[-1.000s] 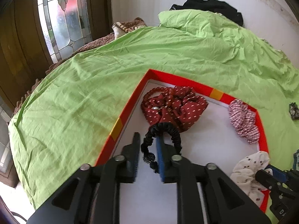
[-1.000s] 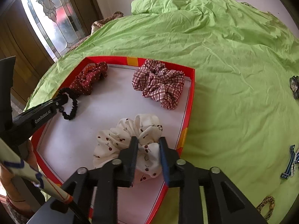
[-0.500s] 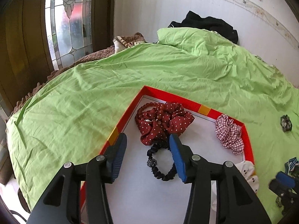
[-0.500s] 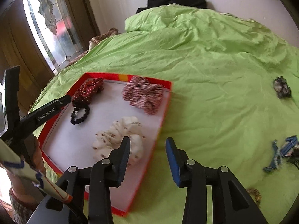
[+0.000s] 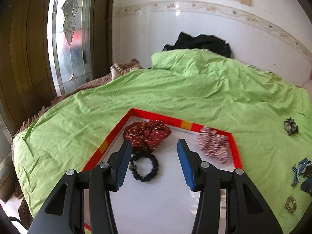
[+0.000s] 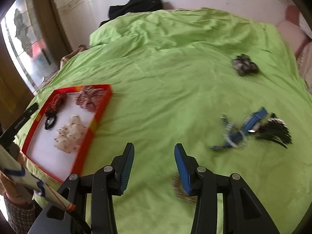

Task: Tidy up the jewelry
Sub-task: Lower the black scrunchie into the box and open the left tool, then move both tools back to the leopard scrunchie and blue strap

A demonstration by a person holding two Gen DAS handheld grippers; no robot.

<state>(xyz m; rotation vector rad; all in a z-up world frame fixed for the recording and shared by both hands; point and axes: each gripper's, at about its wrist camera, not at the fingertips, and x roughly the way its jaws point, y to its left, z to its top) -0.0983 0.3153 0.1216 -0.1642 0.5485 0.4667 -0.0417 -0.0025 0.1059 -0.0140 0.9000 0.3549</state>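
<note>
One red-rimmed tray (image 6: 101,113) lies on the one green bedsheet (image 6: 175,81), and four hair ties rest inside the tray: a dark red dotted scrunchie (image 5: 148,133), a red-and-white checked scrunchie (image 5: 212,144), a white cherry-print scrunchie (image 6: 70,134) and a black beaded hair band (image 5: 144,166). Outside the tray, to its right on the sheet, lie four more pieces: one grey scrunchie (image 6: 244,65), one blue ribbon piece (image 6: 239,130), one black tassel piece (image 6: 276,131) and one brownish band (image 5: 290,204). Two hand-held grippers are in view, a left one (image 5: 153,162) and a right one (image 6: 154,168).
</note>
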